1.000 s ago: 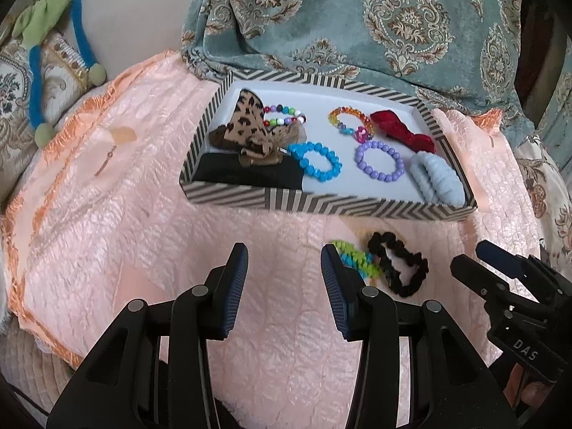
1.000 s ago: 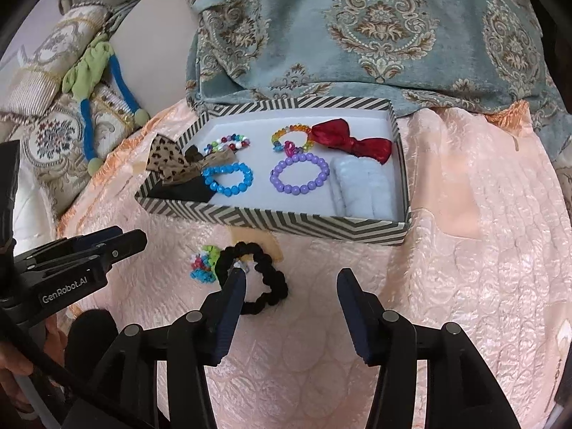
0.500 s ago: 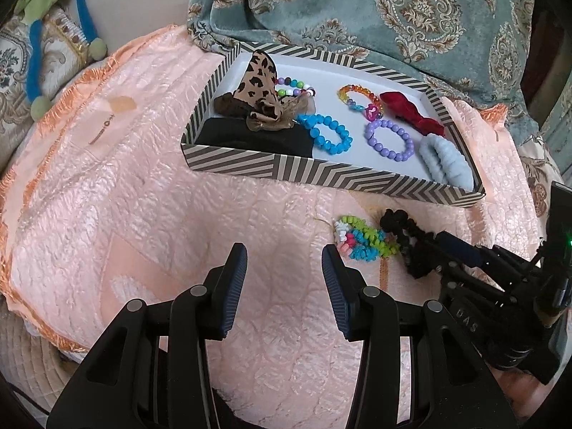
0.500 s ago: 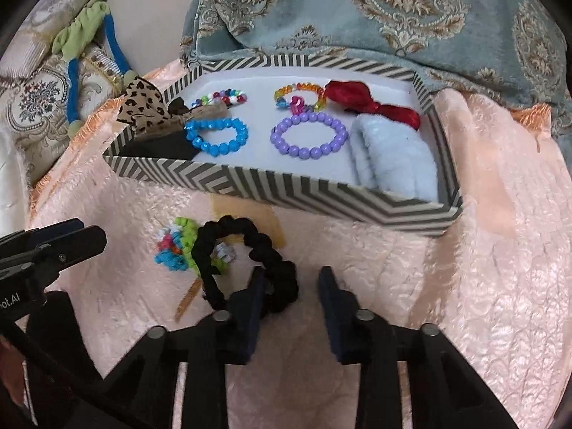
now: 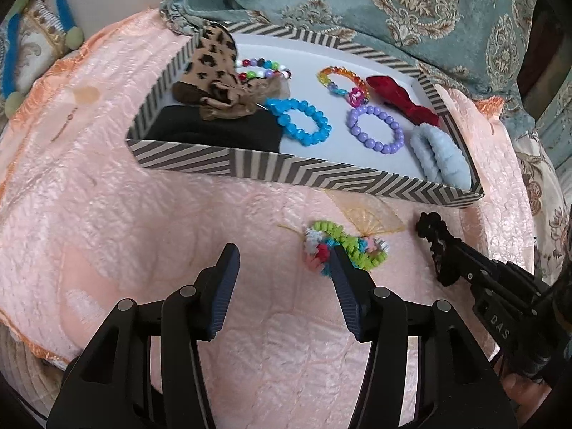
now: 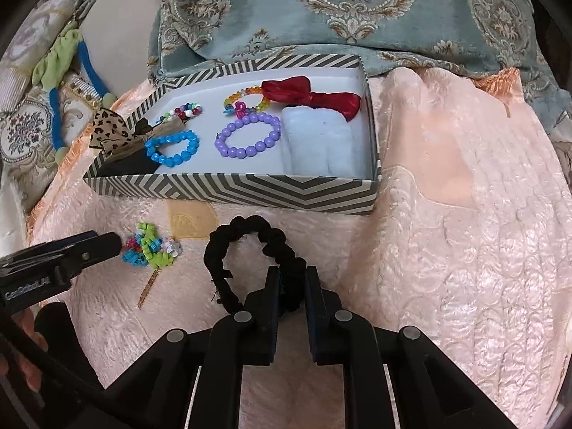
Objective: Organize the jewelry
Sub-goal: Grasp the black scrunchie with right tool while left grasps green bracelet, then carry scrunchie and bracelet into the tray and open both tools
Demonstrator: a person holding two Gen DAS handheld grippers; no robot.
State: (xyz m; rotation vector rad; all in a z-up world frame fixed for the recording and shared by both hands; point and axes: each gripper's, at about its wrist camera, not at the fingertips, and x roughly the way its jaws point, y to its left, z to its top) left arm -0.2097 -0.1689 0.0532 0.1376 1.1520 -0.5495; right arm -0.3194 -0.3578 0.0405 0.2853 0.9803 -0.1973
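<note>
A pale pink quilted bedspread [image 6: 464, 214] with an orange fringe covers the surface in both views. Behind it a teal cloth [image 6: 357, 10] with a beige and gold damask pattern lies bunched in folds against the far edge. At the left sits a cream embroidered cushion [image 6: 25, 132], and across it trails a blue cord [image 6: 53, 114] with a green fabric piece [image 6: 57, 60] and small green pompoms.

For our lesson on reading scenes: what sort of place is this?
Probably a home, on a bed or sofa: a pink quilted cover, a teal damask cushion, and a striped jewelry box resting on the soft cover.
</note>
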